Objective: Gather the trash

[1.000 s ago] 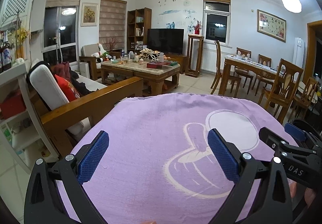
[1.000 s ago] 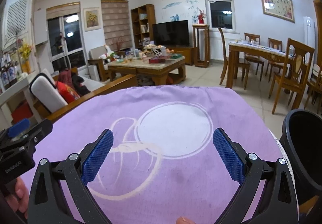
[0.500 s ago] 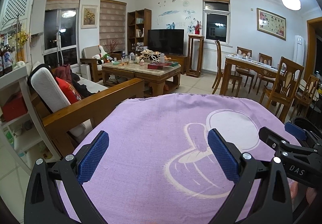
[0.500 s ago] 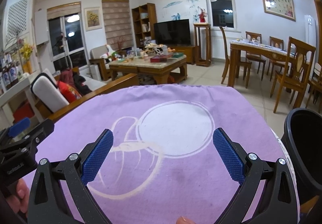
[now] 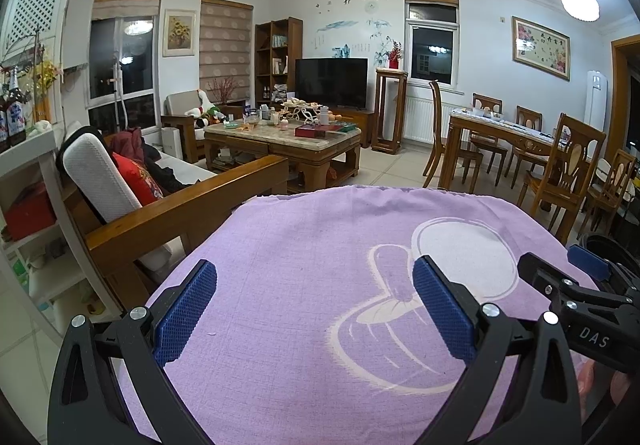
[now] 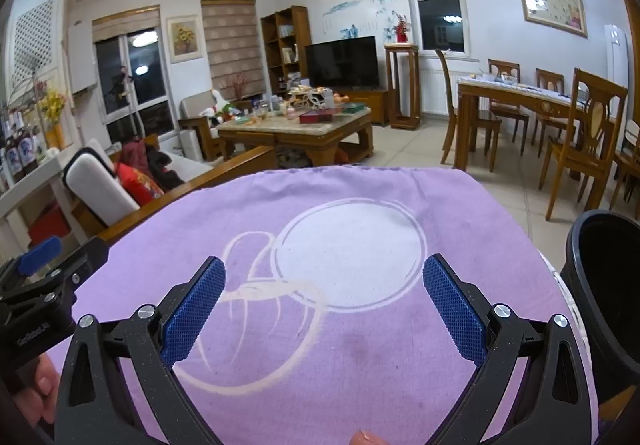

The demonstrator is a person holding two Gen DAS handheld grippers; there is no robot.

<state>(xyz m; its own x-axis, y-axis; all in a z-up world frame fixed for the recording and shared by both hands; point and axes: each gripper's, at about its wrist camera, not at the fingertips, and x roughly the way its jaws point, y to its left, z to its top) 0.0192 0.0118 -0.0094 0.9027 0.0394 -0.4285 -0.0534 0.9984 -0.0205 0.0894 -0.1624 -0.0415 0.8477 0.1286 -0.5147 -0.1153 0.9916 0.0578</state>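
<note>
The left gripper (image 5: pixel 314 311) has its blue-padded fingers (image 5: pixel 186 311) spread wide with nothing between them, poised over a purple cloth (image 5: pixel 304 257) printed with a white circle. The right gripper (image 6: pixel 324 311) is likewise spread wide and holds nothing, its pads (image 6: pixel 454 311) above the same cloth. At the near right, just beside the cloth's edge, stands a black bin (image 6: pixel 604 285); no piece of trash can be made out near the grippers. To the left of the cloth runs the wooden arm of a sofa (image 5: pixel 180 201) with a red cushion (image 5: pixel 136 181). Farther off stands a cluttered coffee table (image 5: pixel 284 137), a television (image 5: pixel 331 81) against the far wall, and a dining table (image 5: pixel 504 133) with chairs on the right.
</note>
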